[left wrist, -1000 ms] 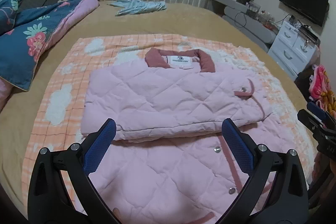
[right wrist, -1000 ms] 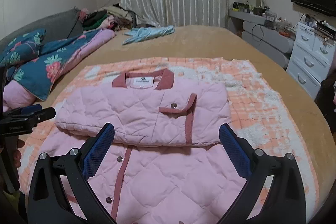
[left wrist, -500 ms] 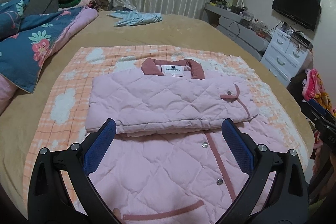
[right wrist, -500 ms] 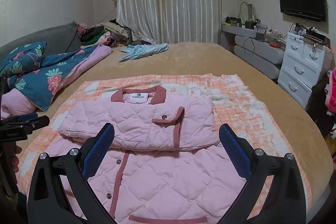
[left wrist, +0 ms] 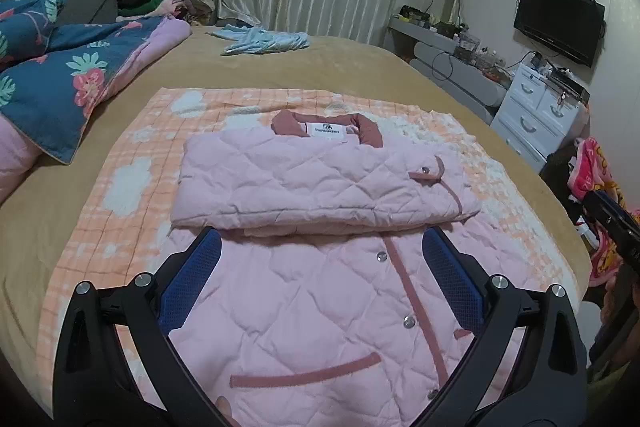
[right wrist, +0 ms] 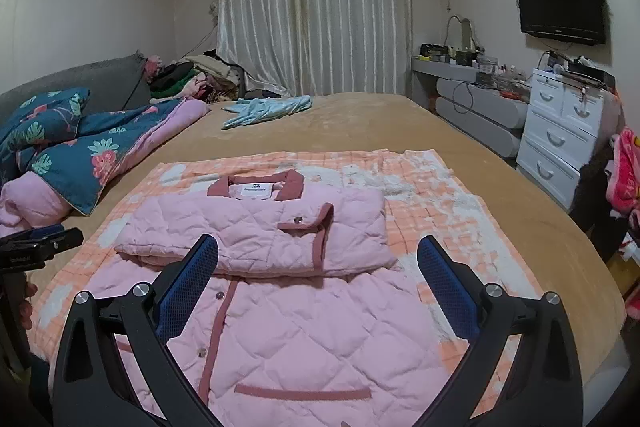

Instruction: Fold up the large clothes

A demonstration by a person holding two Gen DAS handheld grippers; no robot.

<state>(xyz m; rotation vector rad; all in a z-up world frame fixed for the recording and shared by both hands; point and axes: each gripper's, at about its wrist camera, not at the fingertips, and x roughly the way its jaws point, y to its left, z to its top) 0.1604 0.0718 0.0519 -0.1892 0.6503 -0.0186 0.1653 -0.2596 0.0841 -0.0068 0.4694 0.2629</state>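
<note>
A pink quilted jacket (left wrist: 312, 311) (right wrist: 304, 331) with dusty-rose trim lies flat on an orange checked blanket (left wrist: 120, 203) (right wrist: 432, 187) on the bed. Its sleeves are folded across the chest into a band (left wrist: 312, 187) (right wrist: 260, 235) below the collar. My left gripper (left wrist: 320, 275) hovers open above the lower half of the jacket, near the hem, holding nothing. Over the same lower half my right gripper (right wrist: 316, 279) is also open and holds nothing. Each gripper shows at the edge of the other's view.
A blue floral quilt (left wrist: 60, 83) (right wrist: 80, 151) is piled at the left of the bed. A light blue garment (left wrist: 264, 41) (right wrist: 268, 109) lies at the far side. White drawers (left wrist: 540, 119) (right wrist: 564, 131) and a wall TV (right wrist: 560, 5) stand at the right.
Both grippers have drawn back and up from the jacket, so its lower half and pocket trim now show. The jacket has not moved.
</note>
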